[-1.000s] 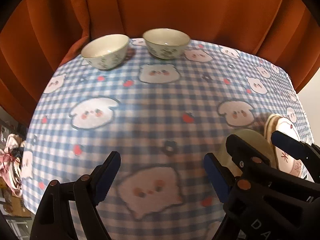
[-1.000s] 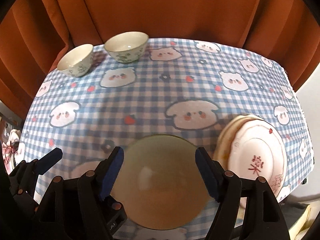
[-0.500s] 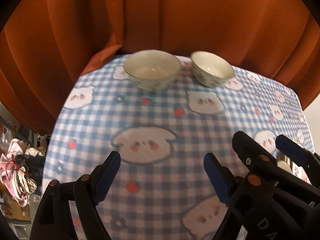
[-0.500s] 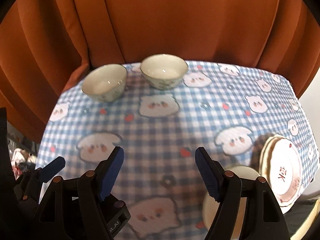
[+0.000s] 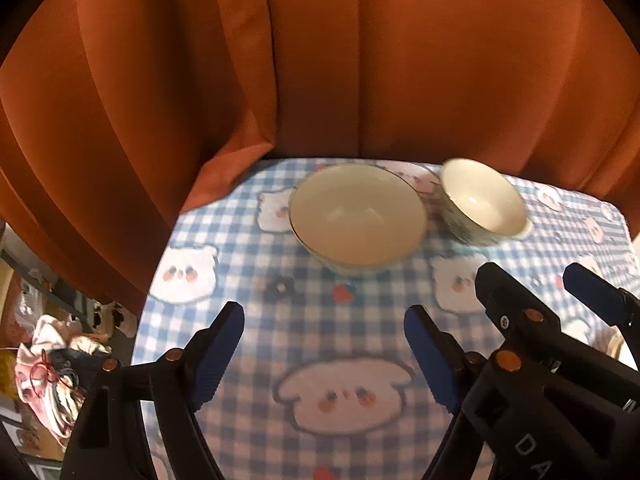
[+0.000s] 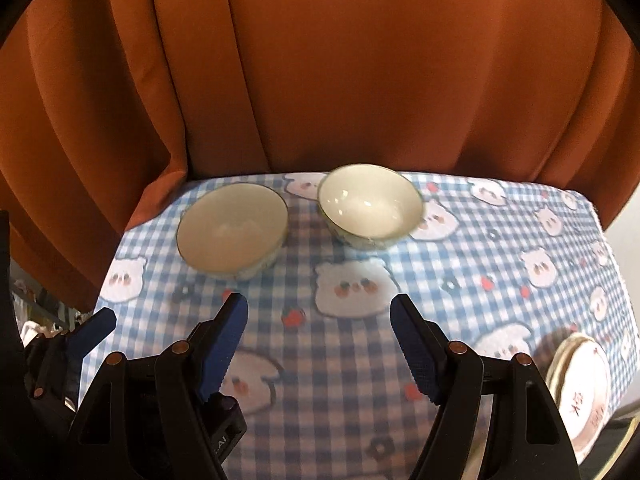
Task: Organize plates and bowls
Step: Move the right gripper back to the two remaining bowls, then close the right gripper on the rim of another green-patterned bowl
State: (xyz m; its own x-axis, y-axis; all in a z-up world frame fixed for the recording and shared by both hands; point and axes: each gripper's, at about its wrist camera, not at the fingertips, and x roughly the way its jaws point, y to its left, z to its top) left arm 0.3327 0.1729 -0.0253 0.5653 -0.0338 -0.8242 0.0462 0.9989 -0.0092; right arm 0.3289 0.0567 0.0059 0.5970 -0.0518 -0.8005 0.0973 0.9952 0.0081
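Blue-padded left gripper (image 5: pixel 324 354) and right gripper (image 6: pixel 319 346) had moved from the plates (image 6: pixel 580 392) toward two bowls (image 6: pixel 233 234) (image 6: pixel 370 206) by the curtain. Both held nothing; the left's jaws were closing. Bowls probably came next.

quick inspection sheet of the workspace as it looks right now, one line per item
surface: blue checked tablecloth with bear prints
job's things: left bowl and right bowl, upright, side by side, apart; stacked plates at right edge
clutter: nothing seen on the cloth
grippers: left gripper closing, nothing between its jaws; right gripper open, empty
cables: nothing seen
surroundings: orange curtain behind; pile of cloth items below the table's left side
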